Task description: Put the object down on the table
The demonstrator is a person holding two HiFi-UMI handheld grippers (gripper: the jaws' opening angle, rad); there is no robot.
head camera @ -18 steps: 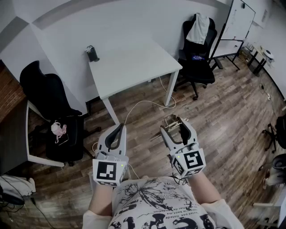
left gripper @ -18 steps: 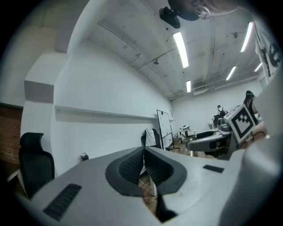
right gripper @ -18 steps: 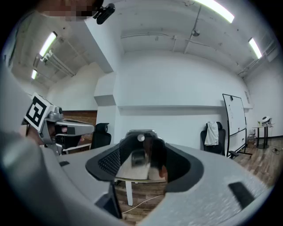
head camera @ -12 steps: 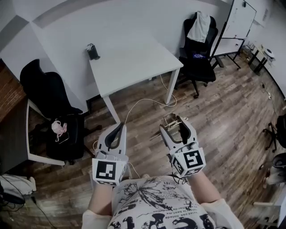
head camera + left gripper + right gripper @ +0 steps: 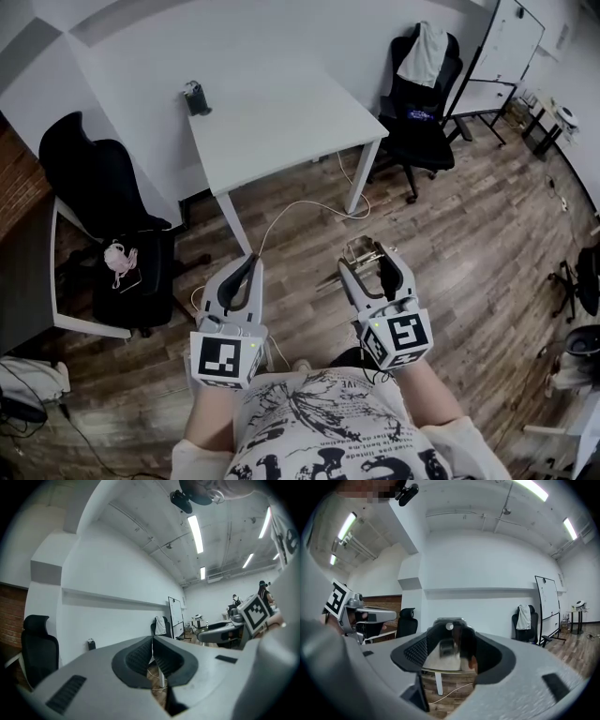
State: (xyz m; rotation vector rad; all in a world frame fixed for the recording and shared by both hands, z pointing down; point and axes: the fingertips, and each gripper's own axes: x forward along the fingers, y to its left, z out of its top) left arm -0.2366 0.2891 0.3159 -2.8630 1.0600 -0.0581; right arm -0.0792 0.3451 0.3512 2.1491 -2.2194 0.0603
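Right gripper view: object (image 5: 443,645) clamped

Both hand-held grippers are pale grey plastic. The left gripper (image 5: 249,267) and the right gripper (image 5: 370,264) each end in two curved jaws lined with dark ribbed pads (image 5: 139,656). Behind the jaws each carries a white cube printed with black square markers — the left cube (image 5: 228,360) and the right cube (image 5: 397,337). The person wears a white T-shirt (image 5: 319,422) with a black scribbled print and short pale sleeves (image 5: 473,448).
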